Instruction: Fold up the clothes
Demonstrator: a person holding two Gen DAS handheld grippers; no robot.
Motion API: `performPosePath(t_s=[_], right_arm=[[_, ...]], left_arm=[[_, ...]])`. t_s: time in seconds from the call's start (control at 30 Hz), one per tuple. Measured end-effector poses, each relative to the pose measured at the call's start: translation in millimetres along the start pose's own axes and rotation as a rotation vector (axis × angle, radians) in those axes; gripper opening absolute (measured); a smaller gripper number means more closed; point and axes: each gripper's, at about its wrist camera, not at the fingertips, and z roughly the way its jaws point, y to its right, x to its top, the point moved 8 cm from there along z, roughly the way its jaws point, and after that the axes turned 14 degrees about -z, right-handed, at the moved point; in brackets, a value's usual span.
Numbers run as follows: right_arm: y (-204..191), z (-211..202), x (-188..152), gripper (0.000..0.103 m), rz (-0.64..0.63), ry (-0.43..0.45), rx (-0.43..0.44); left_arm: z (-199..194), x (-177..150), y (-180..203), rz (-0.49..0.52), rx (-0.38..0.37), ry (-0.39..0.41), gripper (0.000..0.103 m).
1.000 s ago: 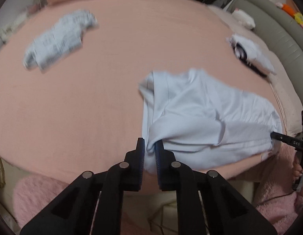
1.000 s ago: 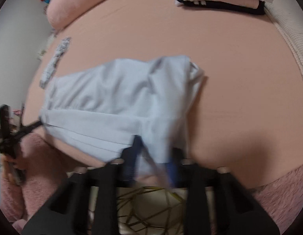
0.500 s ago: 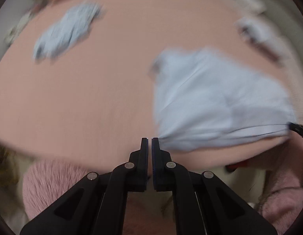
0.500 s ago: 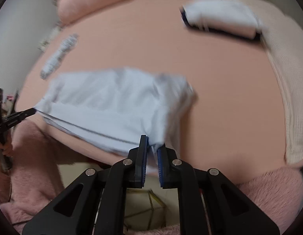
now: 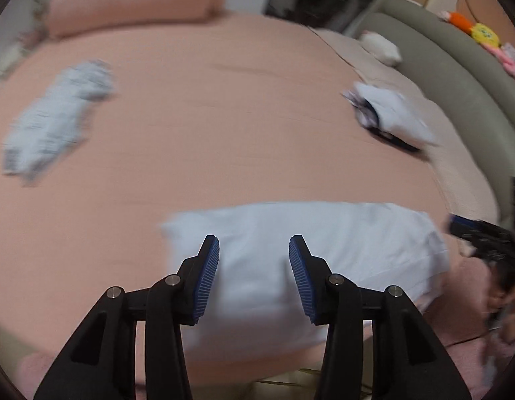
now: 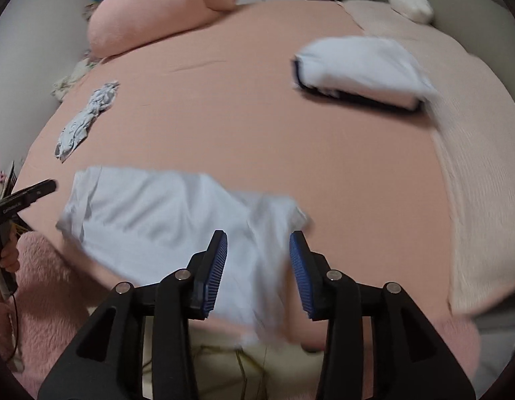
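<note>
A pale blue garment point(image 5: 307, 250) lies folded over at the near edge of the pink bed point(image 5: 224, 126), part of it drooping over the edge. My left gripper point(image 5: 254, 256) hovers above its left half, jaws opening, nothing pressed between the blue pads. In the right wrist view the same garment point(image 6: 164, 220) spreads to the left, and my right gripper point(image 6: 258, 253) hangs over its right end, jaws opening, pads apart and off the cloth. Each gripper shows at the side of the other's view: the right gripper point(image 5: 480, 233), the left gripper point(image 6: 20, 196).
A crumpled patterned garment point(image 5: 54, 116) lies at the far left of the bed. A stack of folded clothes point(image 6: 357, 70) sits at the far right beside a beige blanket point(image 6: 474, 166). A pink pillow point(image 6: 157, 20) lies at the back. Fuzzy pink fabric point(image 6: 47, 293) borders the near edge.
Both grippers were shut on the pale blue garment's edge; they have let go and opened. The garment now lies flat and folded at the bed's near edge, and both grippers have drawn back.
</note>
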Motion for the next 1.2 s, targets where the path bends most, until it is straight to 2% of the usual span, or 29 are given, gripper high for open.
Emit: performPosePath(t_s=[0.03, 0.1, 0.13, 0.17, 0.2, 0.27, 0.37, 0.47, 0.53, 0.57, 0.67, 0.7, 0.73, 0.77, 0.8, 0.83, 0.9, 0.93, 0.97, 1.03, 1.13, 1.2], right_arm=[[-5, 11, 5, 0.04, -0.017, -0.001, 0.008], [-11, 36, 0, 0.04, -0.048, -0.038, 0.022], [-11, 51, -7, 0.04, -0.062, -0.077, 0.021], [-10, 64, -16, 0.04, -0.071, -0.114, 0.018], [-7, 70, -24, 0.04, -0.07, -0.125, 0.026], [1, 64, -33, 0.039, -0.061, -0.106, 0.041], [21, 50, -45, 0.04, -0.043, -0.132, 0.027], [29, 37, -34, 0.041, 0.021, -0.089, 0.028], [28, 30, -17, 0.042, 0.022, -0.04, 0.006], [26, 30, -10, 0.042, 0.019, -0.022, 0.0], [16, 37, 10, 0.047, 0.01, 0.007, 0.0], [12, 43, 15, 0.049, 0.005, 0.007, -0.002], [10, 51, 15, 0.049, -0.002, -0.01, -0.01], [12, 59, 11, 0.049, -0.01, -0.034, -0.024], [16, 67, 5, 0.048, -0.016, -0.069, -0.05], [24, 72, -1, 0.045, -0.016, -0.098, -0.082], [48, 69, -9, 0.046, 0.034, -0.096, -0.145], [59, 63, -12, 0.051, 0.079, -0.082, -0.157], [68, 56, -13, 0.051, 0.135, -0.06, -0.151], [76, 39, -18, 0.053, 0.192, -0.036, -0.169], [51, 18, -23, 0.053, 0.141, -0.006, -0.121], [25, 15, -30, 0.053, 0.071, -0.015, -0.074]], left_arm=[[15, -3, 6, 0.001, -0.001, -0.029, 0.042], [41, -7, -11, -0.006, 0.083, -0.072, 0.037], [39, -7, -24, -0.032, 0.09, -0.076, 0.022], [37, -6, -36, -0.058, 0.097, -0.078, 0.012], [35, -6, -49, -0.084, 0.103, -0.081, 0.008], [31, -6, -74, -0.137, 0.116, -0.087, 0.005], [14, 1, -106, -0.151, 0.296, -0.034, 0.01], [2, 12, -96, -0.202, 0.122, 0.009, 0.012], [-1, 16, -73, -0.137, 0.064, 0.05, 0.023], [5, 15, -60, -0.1, 0.035, 0.039, 0.026], [22, 10, -23, 0.007, -0.053, 0.003, 0.028], [35, 9, -21, 0.03, -0.015, -0.022, 0.028], [50, 9, -28, 0.05, 0.063, -0.044, 0.027], [59, 11, -37, 0.049, 0.112, -0.055, 0.023], [62, 16, -45, 0.01, 0.106, -0.05, 0.011], [58, 22, -53, -0.053, 0.103, -0.039, 0.006], [45, 36, -65, -0.16, 0.109, 0.008, 0.005], [38, 40, -67, -0.164, 0.134, 0.041, 0.008], [35, 38, -58, -0.13, 0.131, 0.049, 0.013], [27, 35, -40, -0.059, 0.123, 0.065, 0.031], [21, 4, 5, 0.05, 0.029, 0.034, 0.037], [27, -17, 24, 0.103, 0.023, 0.003, 0.037]])
